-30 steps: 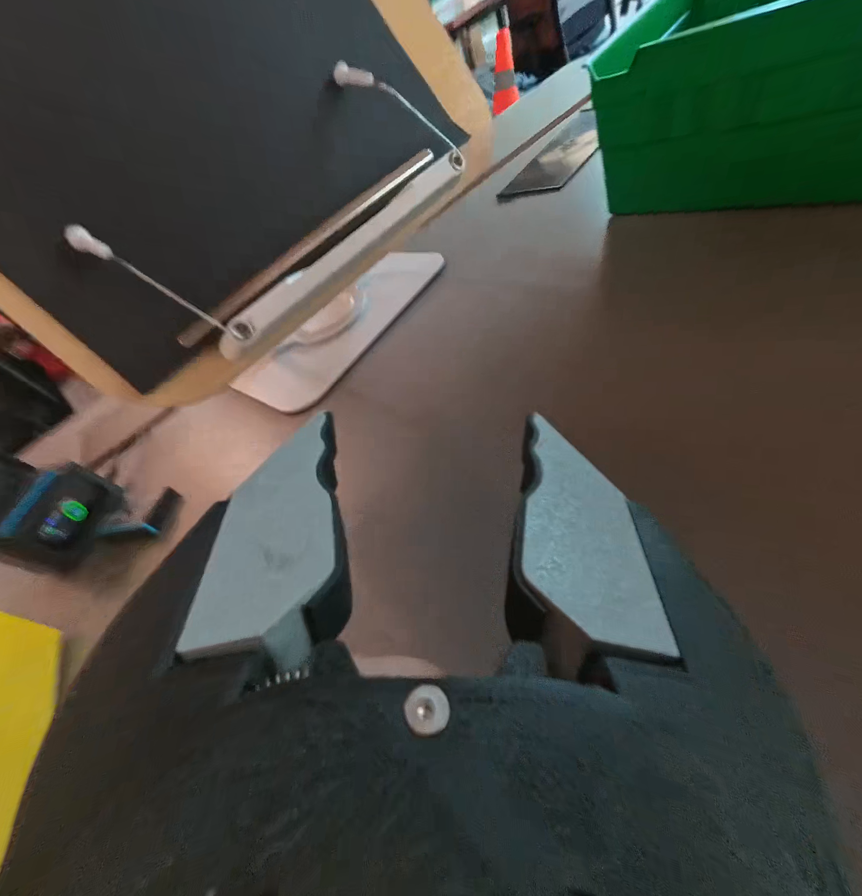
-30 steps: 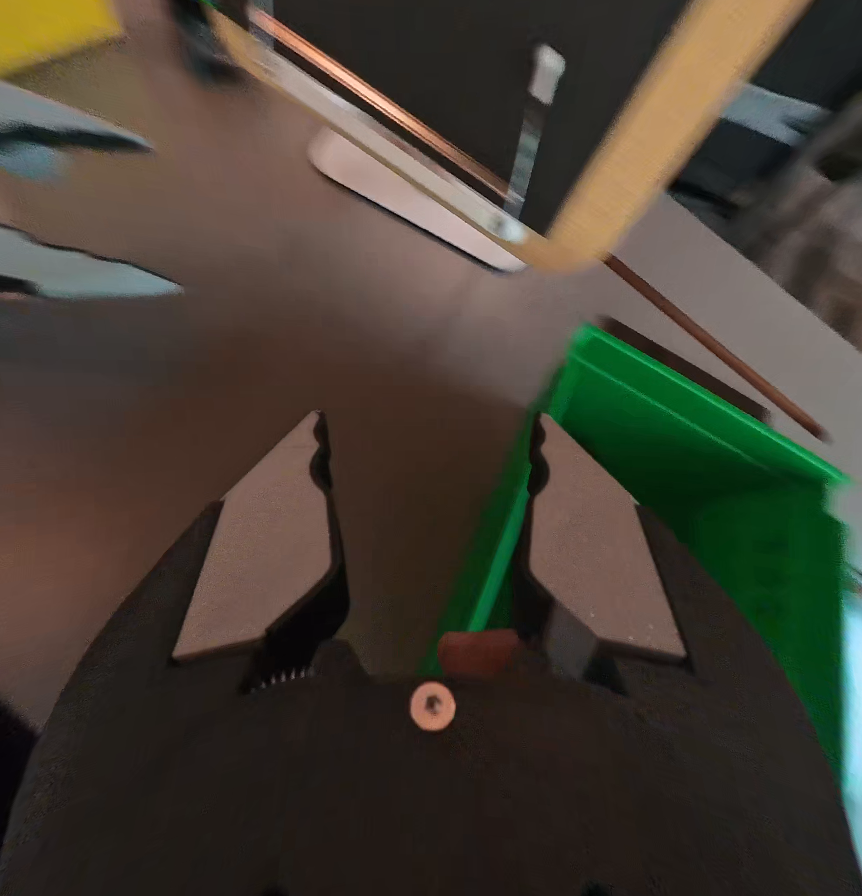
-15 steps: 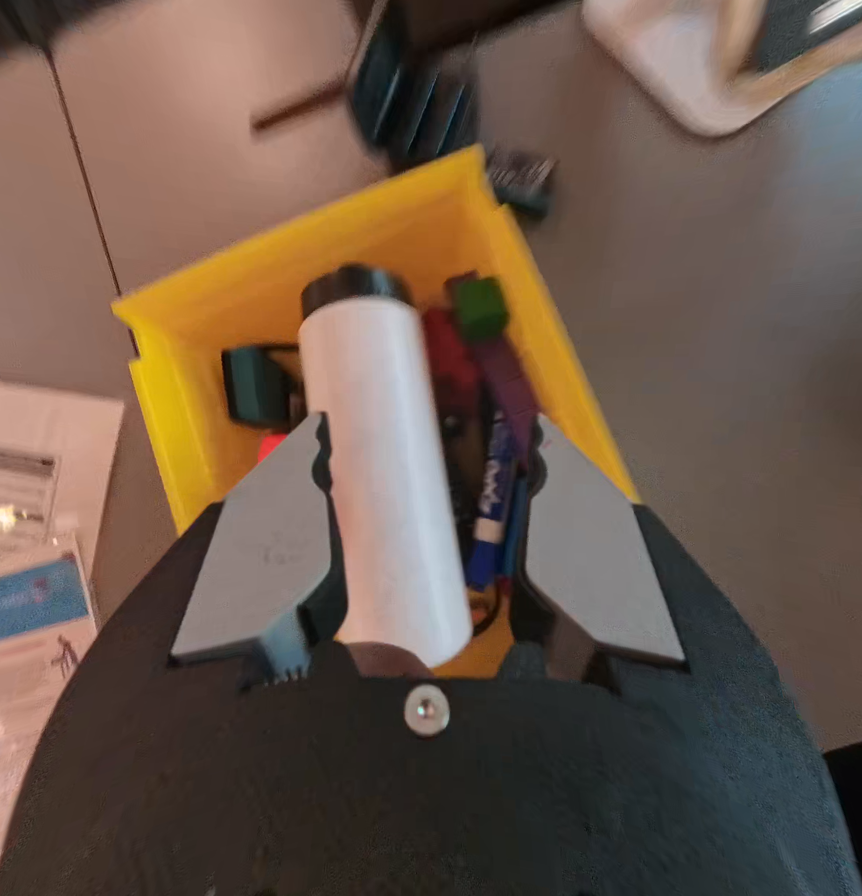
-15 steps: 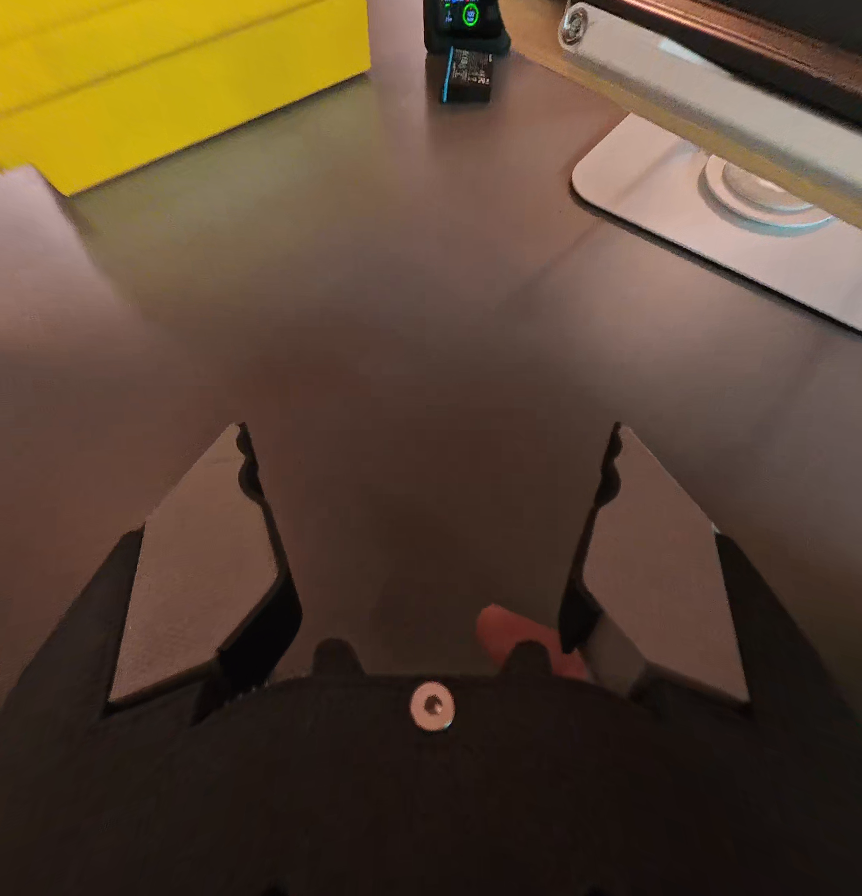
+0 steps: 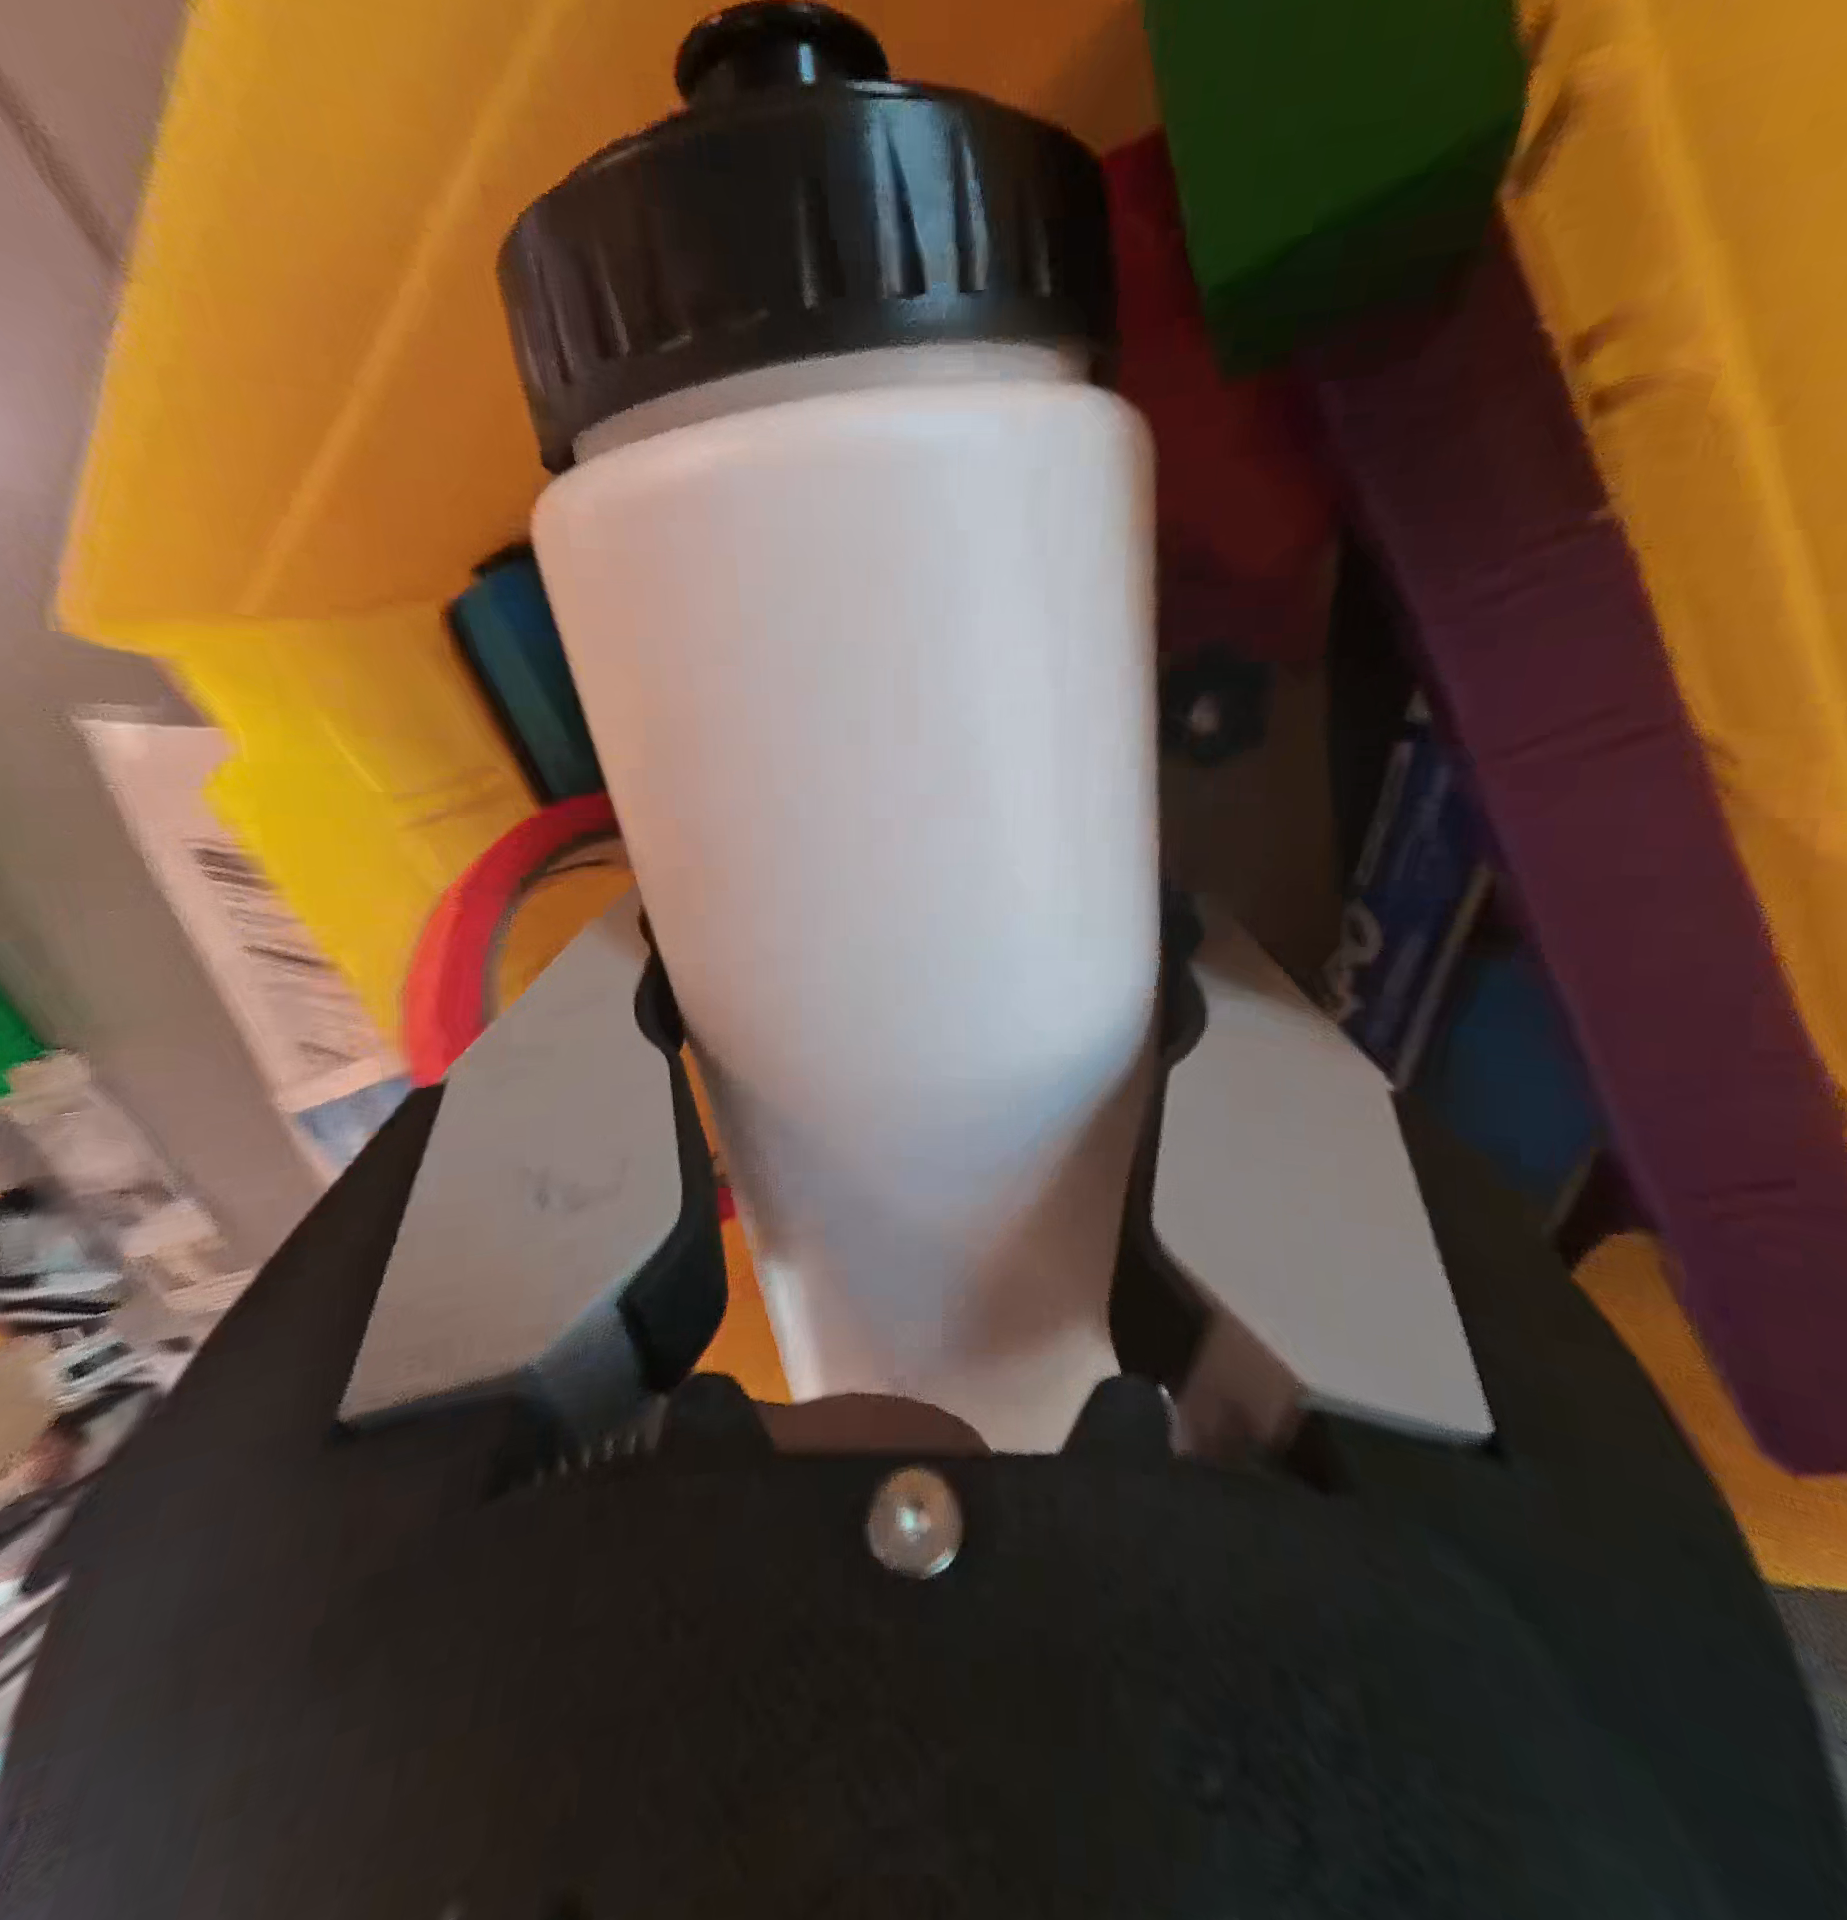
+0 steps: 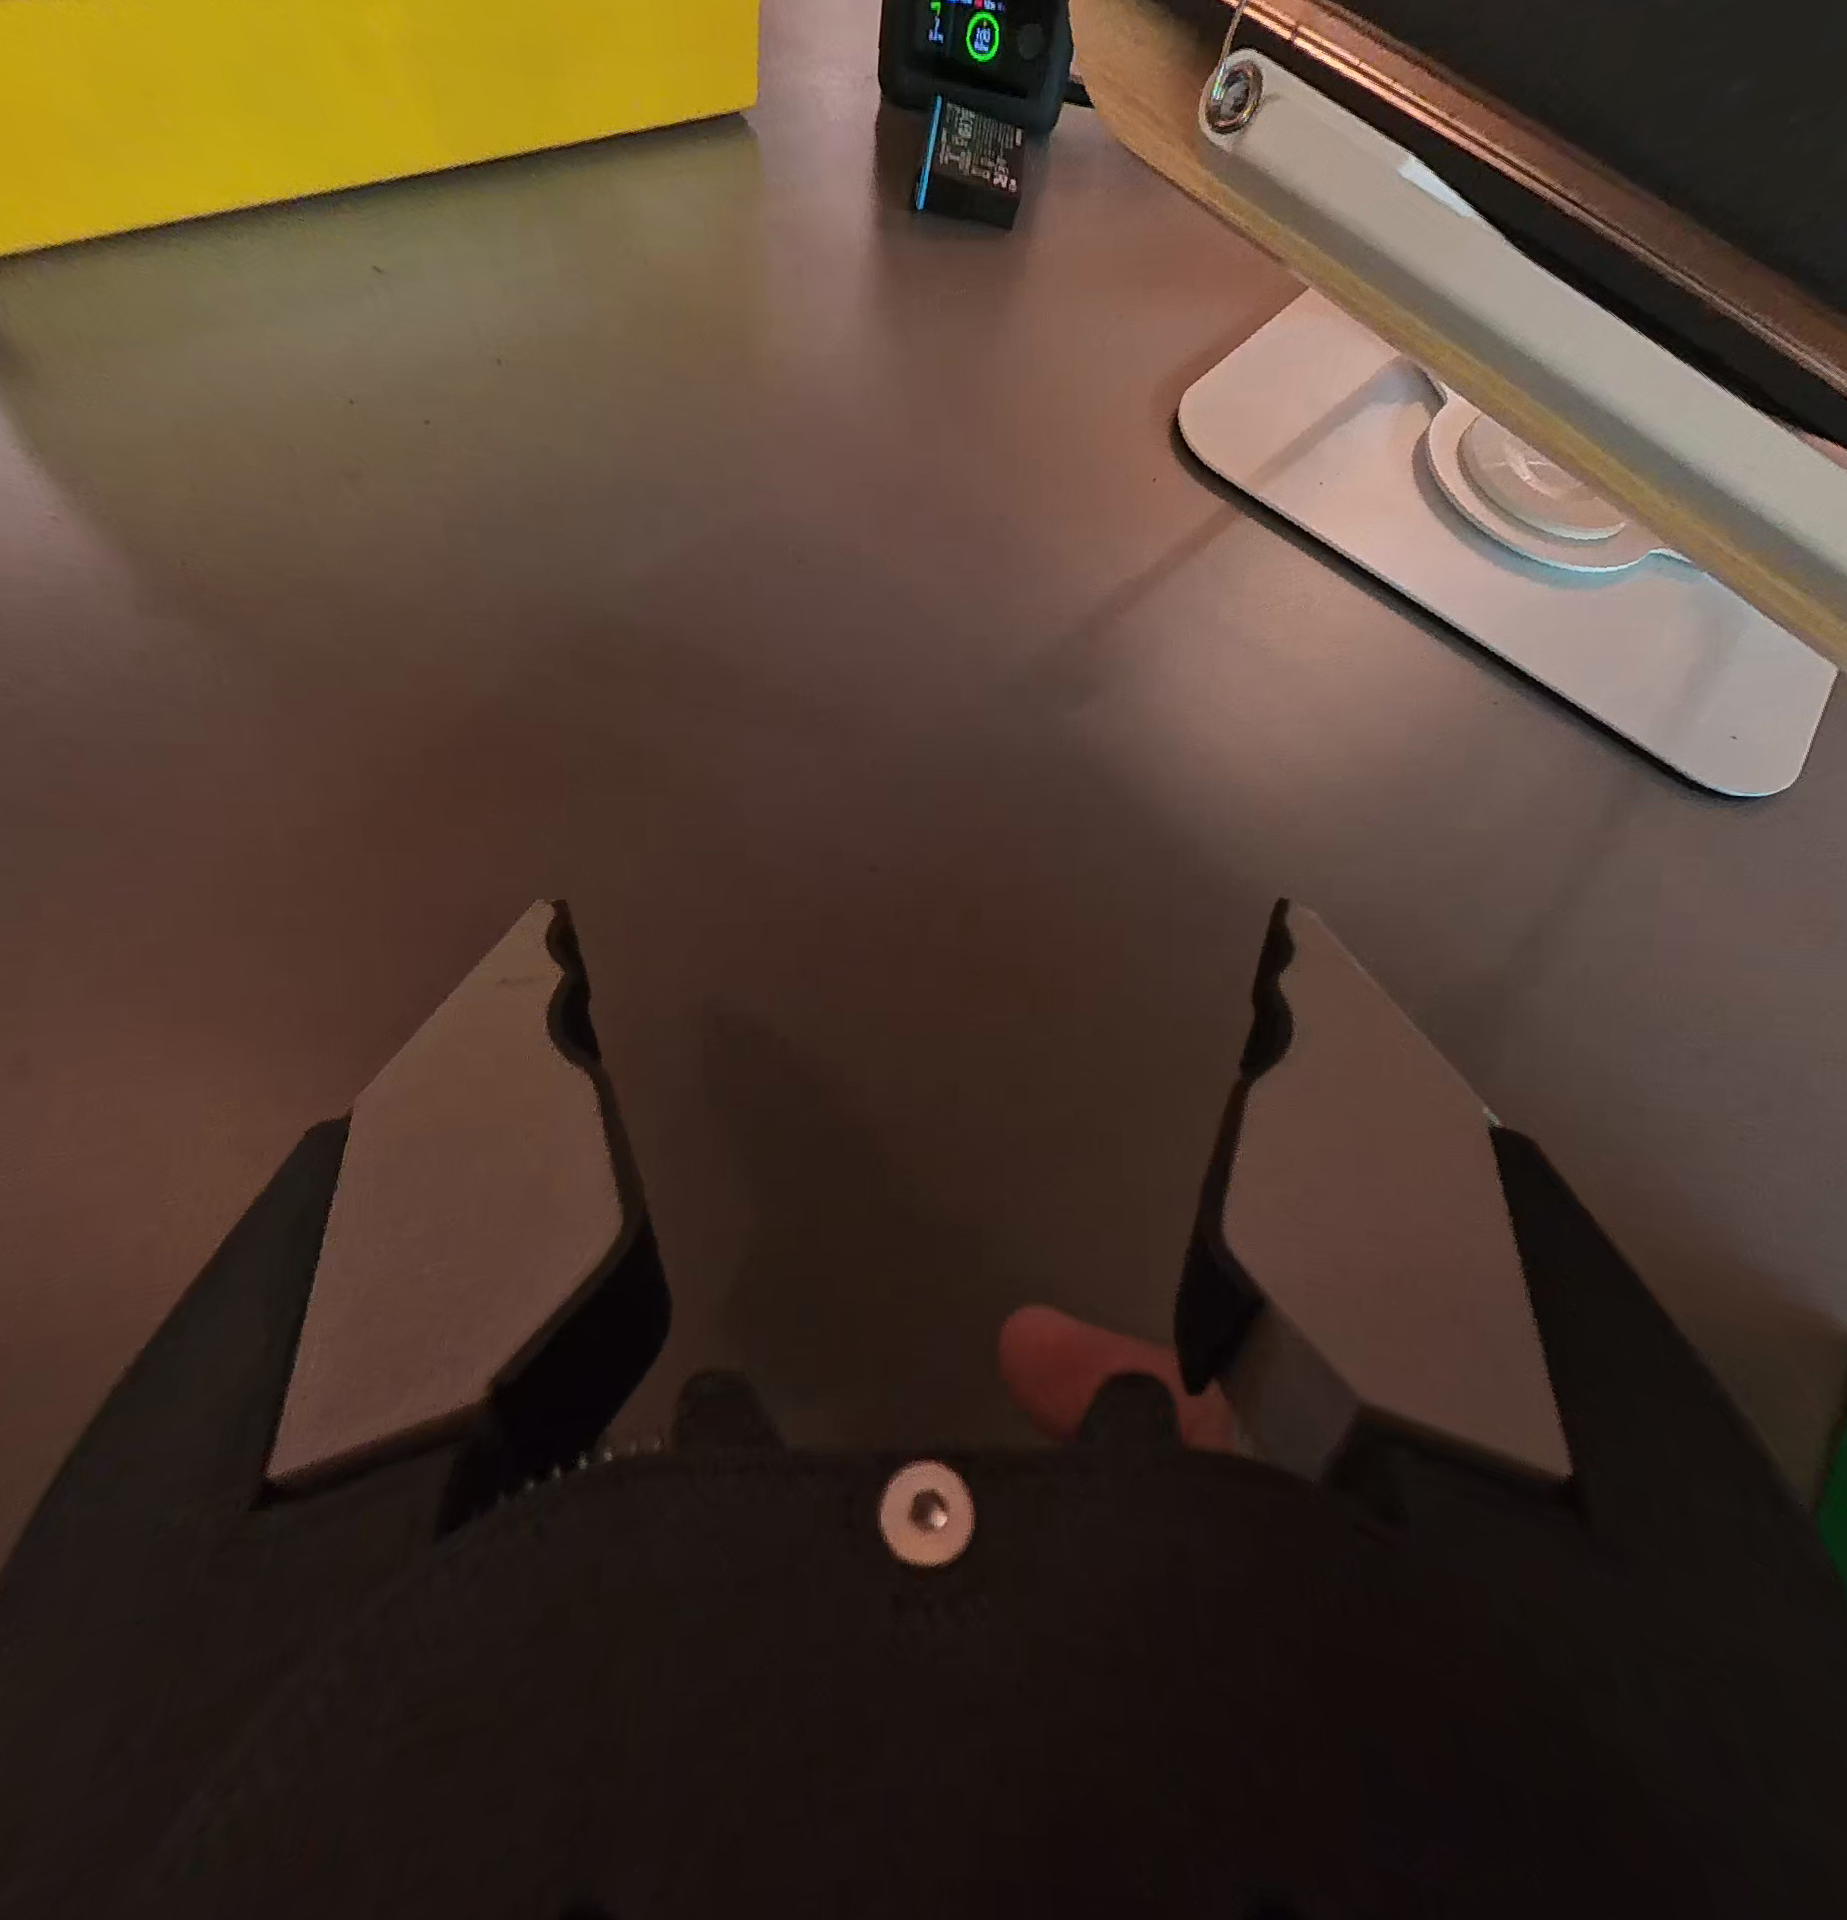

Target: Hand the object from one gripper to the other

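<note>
The left gripper (image 5: 908, 997) straddled the lower body of the white plastic bottle with a black ribbed cap (image 5: 857, 748), which lay inside the yellow plastic bin (image 5: 306, 343); whether its jaws had clamped was unclear. Closing squarely on the bottle's straight sides would likely prevent slipping. The right gripper (image 6: 914, 977) hung wide apart and empty over the brown table (image 6: 690, 623), beside that bin.

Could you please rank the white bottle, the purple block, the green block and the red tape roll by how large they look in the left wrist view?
1. white bottle, though it is nearest the camera
2. purple block
3. green block, partly cut off by the frame
4. red tape roll, mostly hidden
</note>
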Demonstrator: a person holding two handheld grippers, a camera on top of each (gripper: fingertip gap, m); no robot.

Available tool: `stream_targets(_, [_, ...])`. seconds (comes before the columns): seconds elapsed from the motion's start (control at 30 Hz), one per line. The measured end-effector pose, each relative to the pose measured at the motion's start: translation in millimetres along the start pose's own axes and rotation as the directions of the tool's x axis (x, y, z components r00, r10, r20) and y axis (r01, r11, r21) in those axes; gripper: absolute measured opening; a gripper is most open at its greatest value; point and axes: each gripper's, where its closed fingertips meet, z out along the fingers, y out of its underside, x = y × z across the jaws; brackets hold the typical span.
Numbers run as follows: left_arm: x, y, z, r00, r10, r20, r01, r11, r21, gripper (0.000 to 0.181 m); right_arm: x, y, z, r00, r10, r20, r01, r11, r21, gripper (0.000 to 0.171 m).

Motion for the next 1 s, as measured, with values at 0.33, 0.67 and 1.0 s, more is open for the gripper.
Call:
stream_targets(0.33, [41, -68, -230, 0.996, -0.060, 0.063, -0.020, 0.548, 0.836, 0.093, -34, -54, -38, 0.956, 0.021, 0.293, -0.108, 0.952, 0.285, 0.103])
stream_targets(0.67, [323, -167, -263, 0.835, 0.494, -0.241, 0.193, 0.148, 0.970, 0.094, -32, -135, -122, 0.806, -0.092, 0.585, -0.326, 0.756, 0.568, 0.112])
stream_targets(1.0, [348, -221, -207, 0.927, 0.357, -0.114, 0.039, 0.210, 0.977, 0.089, -13, -100, -64, 0.942, -0.138, 0.305, -0.039, 0.861, 0.508, 0.097])
